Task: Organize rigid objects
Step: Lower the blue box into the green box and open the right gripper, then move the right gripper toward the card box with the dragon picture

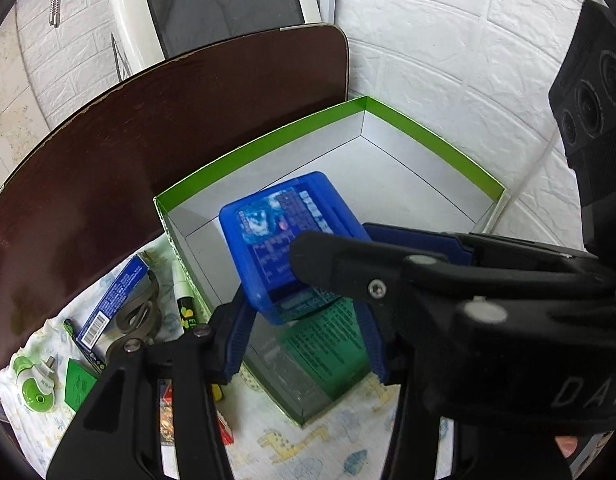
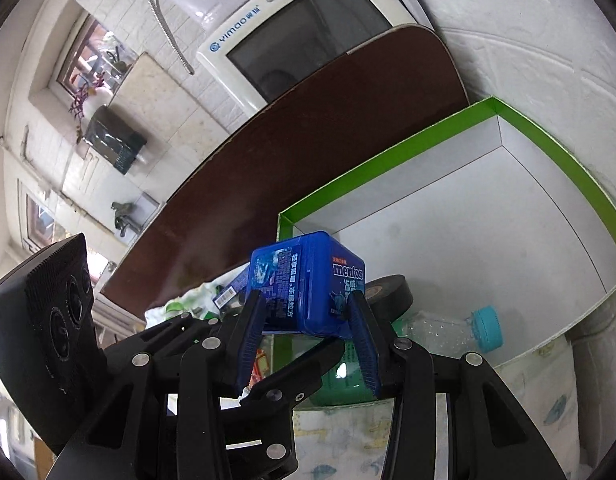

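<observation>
With left tongs (image 1: 300,304) and right tongs (image 2: 304,298) each part-open and clamped on the blue mint box (image 1: 276,240) over the near corner of the green-rimmed carton (image 1: 428,140), lower level onto bare floor before releasing.

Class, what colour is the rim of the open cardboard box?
Bright green rim, over white inner walls; the right wrist view shows it best.
</observation>
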The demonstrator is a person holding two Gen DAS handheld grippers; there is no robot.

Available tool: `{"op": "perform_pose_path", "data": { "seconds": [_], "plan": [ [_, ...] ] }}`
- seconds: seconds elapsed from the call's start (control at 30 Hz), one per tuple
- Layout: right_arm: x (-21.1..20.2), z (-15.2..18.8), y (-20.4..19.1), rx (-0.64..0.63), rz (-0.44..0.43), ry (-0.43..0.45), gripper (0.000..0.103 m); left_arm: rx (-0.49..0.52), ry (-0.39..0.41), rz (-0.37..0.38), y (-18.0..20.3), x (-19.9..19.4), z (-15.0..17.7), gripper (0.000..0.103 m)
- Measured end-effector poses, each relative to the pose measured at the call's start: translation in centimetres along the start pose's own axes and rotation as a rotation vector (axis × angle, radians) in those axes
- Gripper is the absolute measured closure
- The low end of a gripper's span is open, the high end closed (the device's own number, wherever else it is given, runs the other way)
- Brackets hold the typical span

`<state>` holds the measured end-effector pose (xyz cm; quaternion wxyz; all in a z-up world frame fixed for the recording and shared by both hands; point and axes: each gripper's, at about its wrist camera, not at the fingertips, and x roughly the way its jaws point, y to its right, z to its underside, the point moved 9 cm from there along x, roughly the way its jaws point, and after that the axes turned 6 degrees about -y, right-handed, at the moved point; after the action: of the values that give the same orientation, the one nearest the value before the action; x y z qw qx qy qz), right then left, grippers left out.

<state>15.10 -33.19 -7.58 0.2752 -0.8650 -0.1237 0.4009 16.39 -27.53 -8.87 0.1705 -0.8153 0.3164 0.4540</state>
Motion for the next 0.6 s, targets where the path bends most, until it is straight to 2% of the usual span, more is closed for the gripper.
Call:
{"op": "perform_pose_path", "data": {
  "seconds": [0.2,0.3,0.37,0.6],
  "plan": [
    [0.7,-1.0,-0.1,0.006,0.003,0.006,0.058,-0.036,0.001,0.002,-0.9,0.4,-0.7,0.057],
    [1.4,-1.2,0.4,0.017,0.042,-0.004,0.058,-0.052,0.008,-0.002,-1.3,0.2,-0.9,0.055],
    [1.6,-1.0,0.8,0.027,0.073,-0.005,0.058,-0.052,0.01,-0.004,-1.5,-0.2,-0.7,0.055],
    [0.6,-0.3,0.5,0.034,0.082,0.013,0.058,-0.085,0.012,-0.039,-4.0,-1.9,1.3,0.055]
  ]
}}
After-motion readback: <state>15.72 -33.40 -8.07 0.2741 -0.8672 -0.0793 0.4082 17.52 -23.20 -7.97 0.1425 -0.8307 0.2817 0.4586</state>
